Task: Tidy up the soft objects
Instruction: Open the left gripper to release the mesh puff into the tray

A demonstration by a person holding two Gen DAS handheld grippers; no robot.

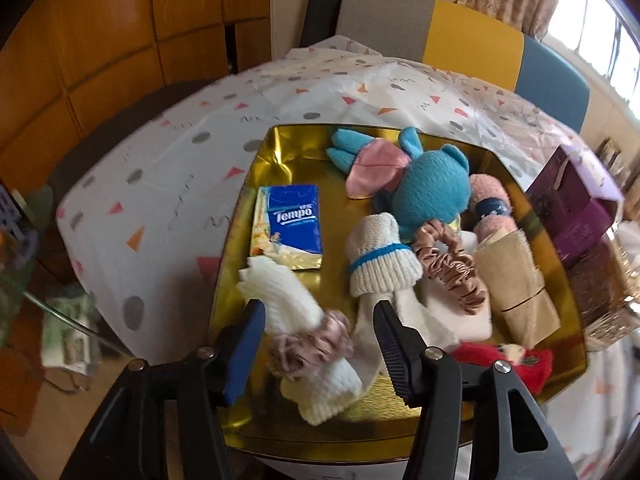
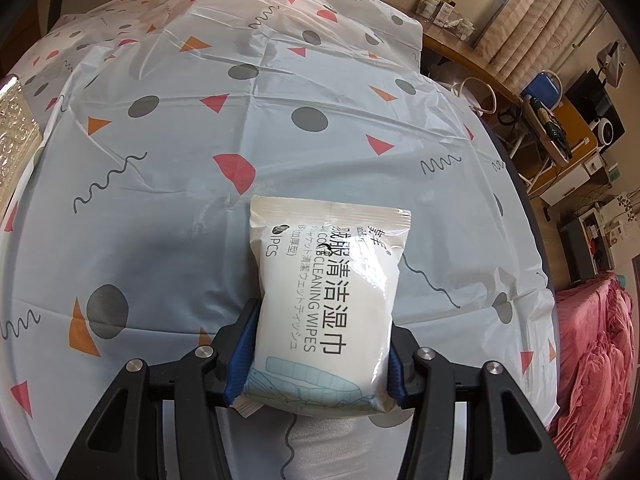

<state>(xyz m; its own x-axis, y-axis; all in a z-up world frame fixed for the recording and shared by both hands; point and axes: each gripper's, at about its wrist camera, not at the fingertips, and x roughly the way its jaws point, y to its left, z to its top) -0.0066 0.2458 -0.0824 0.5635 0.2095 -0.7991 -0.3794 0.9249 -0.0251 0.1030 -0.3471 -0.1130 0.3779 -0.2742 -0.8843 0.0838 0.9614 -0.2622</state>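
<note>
In the left wrist view a gold tray point(image 1: 280, 148) holds soft items: a blue plush toy point(image 1: 428, 188), a Tempo tissue pack point(image 1: 290, 224), a white sock with a blue stripe point(image 1: 380, 260), a brown scrunchie point(image 1: 452, 272), a tan cloth point(image 1: 516, 280), a red item point(image 1: 504, 360). A cream knit sock point(image 1: 288, 300) with a mauve scrunchie point(image 1: 308, 344) around it lies between my open left gripper's point(image 1: 320, 344) jaws. My right gripper point(image 2: 320, 348) is shut on a white pack of cleaning wipes point(image 2: 328, 280), held over the patterned tablecloth point(image 2: 200, 140).
A purple box point(image 1: 572, 208) and a glittery gold box point(image 1: 608, 288) stand right of the tray; the gold box also shows at the left edge of the right wrist view point(image 2: 16, 128). A multicoloured chair point(image 1: 460, 28) is behind the table. A red blanket point(image 2: 592, 360) lies beyond the table's right edge.
</note>
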